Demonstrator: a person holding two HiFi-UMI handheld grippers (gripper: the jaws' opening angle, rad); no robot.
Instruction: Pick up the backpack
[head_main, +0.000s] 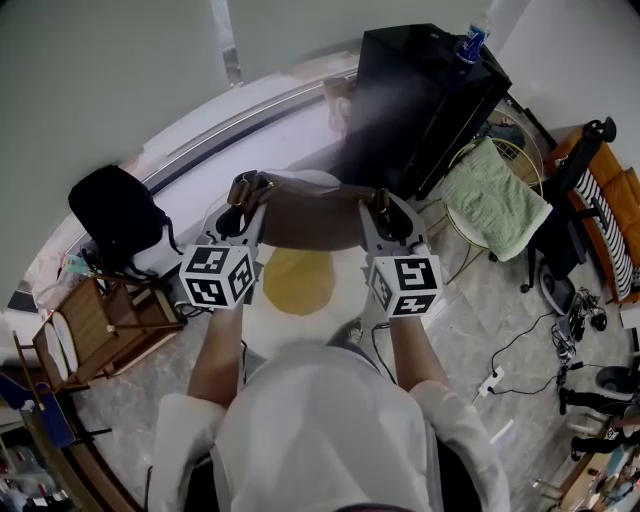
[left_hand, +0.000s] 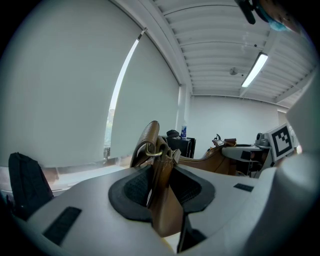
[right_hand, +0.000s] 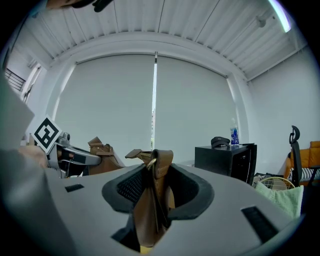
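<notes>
Both grippers are clenched on the brown backpack (head_main: 310, 222), one at each end. In the left gripper view, the left gripper (left_hand: 161, 172) has its black pads (left_hand: 134, 190) pressed onto a leather strap (left_hand: 165, 212) that runs up between them to a metal ring (left_hand: 151, 149) just beyond the tips. In the right gripper view, the right gripper (right_hand: 156, 186) pinches a like strap (right_hand: 149, 212) in the same way.

In the head view, the bag hangs between the two sets of fingers, its long axis running straight across from the left gripper (head_main: 246, 196) to the right gripper (head_main: 386, 206), with its body just ahead of both tips. Neither hand is nearer, since each has its own end. It looks clear of the floor, and a yellow mat (head_main: 298, 282) lies below and behind the fingers.

A black bag (head_main: 116, 210) sits well off to the outer side of the left fingers, untouched. I judge the pickup all but done; any further lift depends on both hands rising together so the bag stays level.
</notes>
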